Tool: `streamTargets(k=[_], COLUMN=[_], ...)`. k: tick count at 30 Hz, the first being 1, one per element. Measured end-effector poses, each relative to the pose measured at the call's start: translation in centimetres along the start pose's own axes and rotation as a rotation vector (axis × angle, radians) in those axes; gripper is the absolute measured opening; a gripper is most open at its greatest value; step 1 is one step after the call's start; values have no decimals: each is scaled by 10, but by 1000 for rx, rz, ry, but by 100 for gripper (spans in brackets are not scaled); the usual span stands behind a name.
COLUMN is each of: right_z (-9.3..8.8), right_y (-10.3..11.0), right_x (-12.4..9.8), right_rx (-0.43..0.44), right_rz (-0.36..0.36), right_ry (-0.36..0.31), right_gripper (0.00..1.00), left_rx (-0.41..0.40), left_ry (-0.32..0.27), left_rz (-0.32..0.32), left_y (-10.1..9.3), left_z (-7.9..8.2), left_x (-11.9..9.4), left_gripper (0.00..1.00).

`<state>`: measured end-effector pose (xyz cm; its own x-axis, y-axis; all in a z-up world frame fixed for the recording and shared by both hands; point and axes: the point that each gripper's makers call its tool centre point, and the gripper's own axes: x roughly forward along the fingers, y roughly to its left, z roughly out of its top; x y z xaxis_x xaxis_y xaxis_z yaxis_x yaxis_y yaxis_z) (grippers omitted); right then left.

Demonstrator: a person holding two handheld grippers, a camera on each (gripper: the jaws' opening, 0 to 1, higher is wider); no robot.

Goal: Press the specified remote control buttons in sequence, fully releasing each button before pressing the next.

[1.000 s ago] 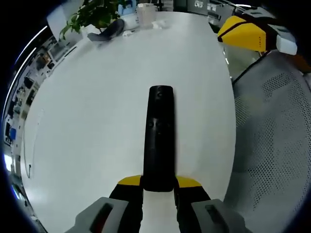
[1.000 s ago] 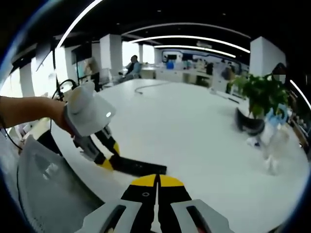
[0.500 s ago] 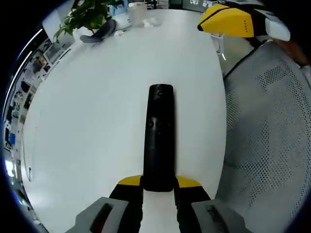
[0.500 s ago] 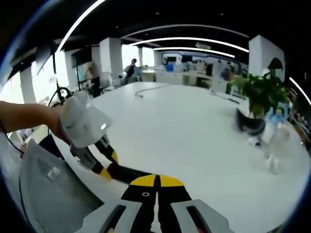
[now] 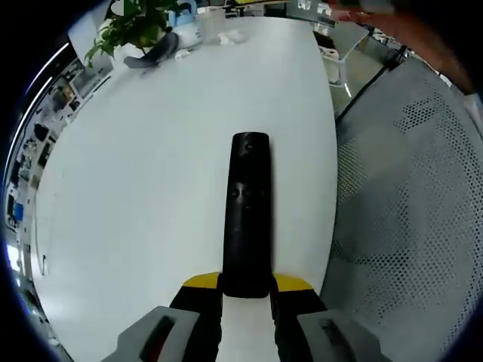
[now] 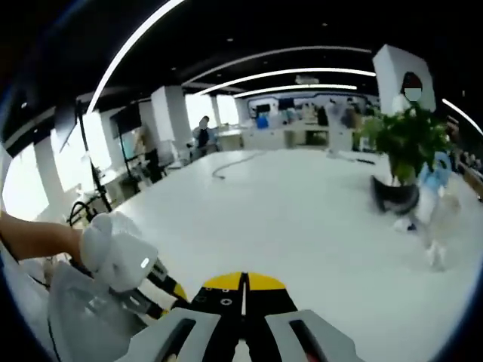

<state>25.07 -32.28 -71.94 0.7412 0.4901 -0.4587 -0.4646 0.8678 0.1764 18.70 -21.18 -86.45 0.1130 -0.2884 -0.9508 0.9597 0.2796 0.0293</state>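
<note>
Left gripper view. Item: long black plastic remote control (image 5: pixel 247 219), lying lengthwise and pointing far along the white round-edged table (image 5: pixel 136 188). The left gripper (image 5: pixel 247 290), yellow-tipped with grey bodies, is clamping the remote's near end between its jaws. The button cluster is showing as small pale marks about the remote's middle; individual keys are too small to tell apart. At the far left, a green potted plant (image 5: pixel 136 21) is standing beside a dark curved object (image 5: pixel 151 53), with a pale container (image 5: pixel 211 23) near them. To the right, a grey mesh chair back (image 5: pixel 407 219) is sitting just off the table edge.

Right gripper view. Item: right gripper (image 6: pixel 243 290), jaws drawn together with nothing between them, pointing out over the table (image 6: pixel 302 219), apparently raised above it. At the near left, the left gripper (image 6: pixel 170 290) is showing under a white housing gripped by a person's hand (image 6: pixel 45 237). The plant (image 6: pixel 404 139) is standing at the far right.

Handling judgement: the closed right tips are serving as the pressing point. To do the press well, the left is keeping the remote flat and steady, while the right is best brought down squarely over one key, then lifted fully clear before moving to the next. A slanted approach risks catching a neighbouring button.
</note>
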Motion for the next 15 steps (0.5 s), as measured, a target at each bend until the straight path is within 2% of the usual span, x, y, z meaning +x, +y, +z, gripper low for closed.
streamTargets(k=[4, 7, 11, 12, 13, 14, 15], right_z=[8, -14, -54, -56, -51, -52, -57], right_y=[-6, -6, -15, -10, -6, -7, -5], right_x=[16, 29, 34, 28, 31, 32, 34], right_rx=[79, 151, 275, 291, 275, 275, 282], right_rz=[41, 83, 36, 58, 87, 80, 75], right_ry=[4, 114, 177, 286, 253, 239, 249], right_gripper=[0, 0, 0, 0, 0, 0, 0], left_rx=[-21, -42, -59, -57, -60, -66, -72], left_ry=[-17, -42, -78, -92, -103, -113, -126], left_rz=[8, 14, 17, 19, 18, 18, 19], left_y=[-4, -7, -13, -15, -16, -16, -16], left_z=[-1, -2, -2, -2, -2, -2, -2], left_x=[-1, -1, -2, -2, -3, -2, -2], left_gripper=[24, 24, 24, 24, 24, 24, 24])
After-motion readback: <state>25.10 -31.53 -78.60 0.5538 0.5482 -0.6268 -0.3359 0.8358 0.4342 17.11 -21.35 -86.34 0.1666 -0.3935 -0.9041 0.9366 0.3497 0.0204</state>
